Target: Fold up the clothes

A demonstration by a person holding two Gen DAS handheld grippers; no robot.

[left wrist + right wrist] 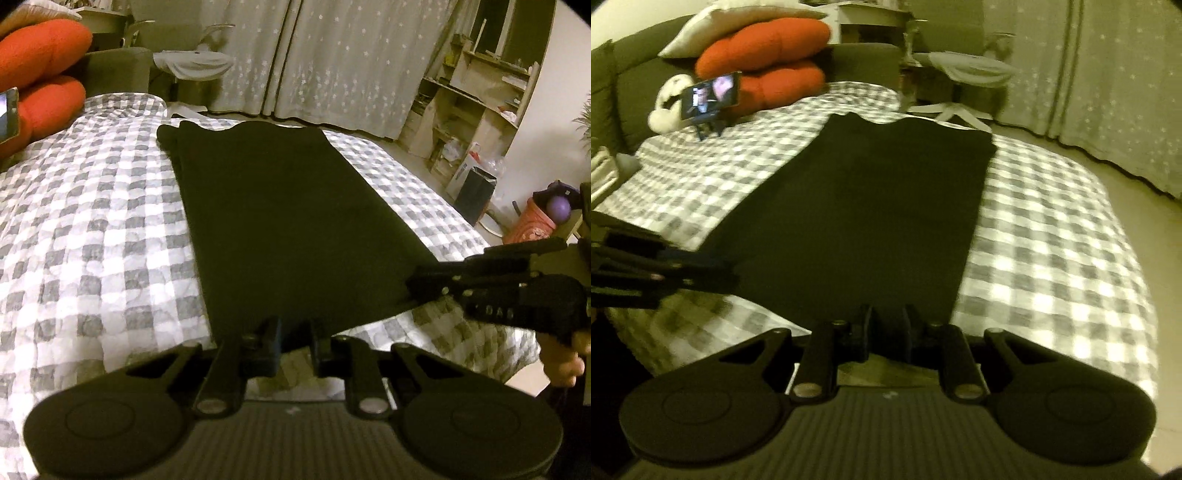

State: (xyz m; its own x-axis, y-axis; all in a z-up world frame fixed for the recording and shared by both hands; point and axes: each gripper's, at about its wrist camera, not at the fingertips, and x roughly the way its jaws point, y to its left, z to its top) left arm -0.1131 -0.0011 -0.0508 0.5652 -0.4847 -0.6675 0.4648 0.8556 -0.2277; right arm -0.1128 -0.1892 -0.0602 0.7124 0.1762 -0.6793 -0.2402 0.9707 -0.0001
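The black garment (280, 218) lies flat on the checked bed (92, 221) as a long narrow strip. Its sides look already turned in, with doubled layers showing along its left edge, and its near hem hangs at the bed's front edge.

At the hem's left corner, the left tongs (293, 332) sit low against the cloth. The fingers stand a little apart with dark fabric between them, but I cannot tell whether they actually pinch it.

At the hem's right corner, the right tongs (886, 325) sit likewise, slightly parted over the hem. Seen from the left camera, their tips (424, 284) reach the corner, which rises a little; they look closed on the cloth there.

By its look the garment is light, soft knit. It should drape and sag between two grips and cling a little to the quilt rather than slide. The two near corners are the sound places to hold, taking all layers at once.
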